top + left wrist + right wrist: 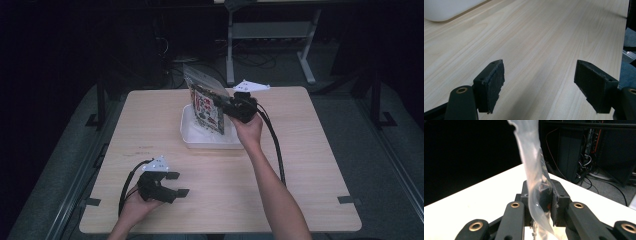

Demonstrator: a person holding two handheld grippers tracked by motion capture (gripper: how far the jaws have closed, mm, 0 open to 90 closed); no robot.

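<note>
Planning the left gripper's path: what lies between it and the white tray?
Only bare wooden table separates the left gripper from the white tray, as the high view shows.

Light wooden table (300, 165), white tray (192, 140) (near centre)

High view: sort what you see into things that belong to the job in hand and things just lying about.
Part of the job:
- clear bag with printed contents, upright over the tray
- white tray under it
- right claw, shut on the bag

Not in use:
- left claw, open, low over the bare table
- desk frame on the floor behind
</note>
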